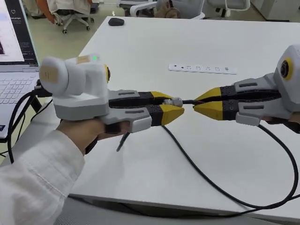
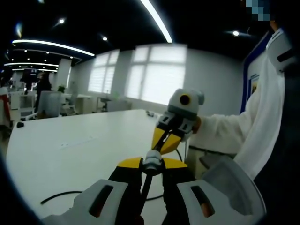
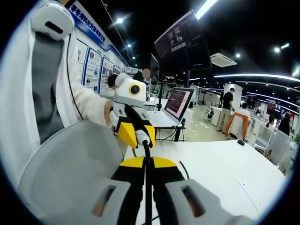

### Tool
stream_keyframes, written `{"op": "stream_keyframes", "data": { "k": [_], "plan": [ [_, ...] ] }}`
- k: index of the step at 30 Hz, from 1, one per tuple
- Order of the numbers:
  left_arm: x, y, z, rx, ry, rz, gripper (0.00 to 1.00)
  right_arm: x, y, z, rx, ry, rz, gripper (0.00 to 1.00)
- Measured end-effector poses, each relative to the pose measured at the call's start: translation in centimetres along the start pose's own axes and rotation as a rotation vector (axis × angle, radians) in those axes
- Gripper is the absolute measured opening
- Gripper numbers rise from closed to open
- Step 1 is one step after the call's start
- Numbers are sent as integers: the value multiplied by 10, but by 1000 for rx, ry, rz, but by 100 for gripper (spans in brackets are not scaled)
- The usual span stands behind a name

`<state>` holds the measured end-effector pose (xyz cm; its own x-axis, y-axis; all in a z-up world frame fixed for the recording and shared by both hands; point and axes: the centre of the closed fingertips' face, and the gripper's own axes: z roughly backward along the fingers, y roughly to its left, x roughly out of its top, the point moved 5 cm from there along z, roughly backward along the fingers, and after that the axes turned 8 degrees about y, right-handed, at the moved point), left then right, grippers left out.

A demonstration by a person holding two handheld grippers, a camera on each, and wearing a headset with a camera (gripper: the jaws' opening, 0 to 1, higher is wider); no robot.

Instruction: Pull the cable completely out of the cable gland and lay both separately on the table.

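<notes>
Above the white table (image 1: 140, 51) my left gripper (image 1: 176, 104) is shut on the grey cable gland (image 1: 176, 101). The black cable (image 1: 206, 180) leaves the gland's mouth and runs straight into my right gripper (image 1: 195, 102), which is shut on it a short way from the gland. From there the cable loops down across the table and back up to the right. A short cable end (image 1: 122, 142) hangs below the left gripper. In the left gripper view the gland (image 2: 153, 161) sits between the yellow jaws. In the right gripper view the cable (image 3: 147, 159) runs between the jaws to the gland (image 3: 142, 137).
An open laptop (image 1: 11, 70) stands at the left on a lower surface, with black leads hanging beside it. A white power strip (image 1: 202, 69) lies on the table beyond the grippers, and a black mouse (image 1: 116, 21) sits at the far edge. Office chairs stand behind.
</notes>
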<state>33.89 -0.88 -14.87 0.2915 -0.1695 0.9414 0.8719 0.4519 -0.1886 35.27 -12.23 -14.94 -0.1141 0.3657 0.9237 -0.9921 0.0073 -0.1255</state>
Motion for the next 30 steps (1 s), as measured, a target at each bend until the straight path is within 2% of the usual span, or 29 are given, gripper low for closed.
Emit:
{"op": "stream_keyframes", "data": {
  "k": [12,24,30],
  "plan": [
    [-5,7,10,25,8,7,17,-24,-6,14,-38,32,-57,3],
    [-7,15,21,58,6,20,17,-56,-11,34,-104,79,-133,3],
    [-7,17,26,68,-1,30,17,-63,-10,40,-121,88,-157,3]
  ]
}}
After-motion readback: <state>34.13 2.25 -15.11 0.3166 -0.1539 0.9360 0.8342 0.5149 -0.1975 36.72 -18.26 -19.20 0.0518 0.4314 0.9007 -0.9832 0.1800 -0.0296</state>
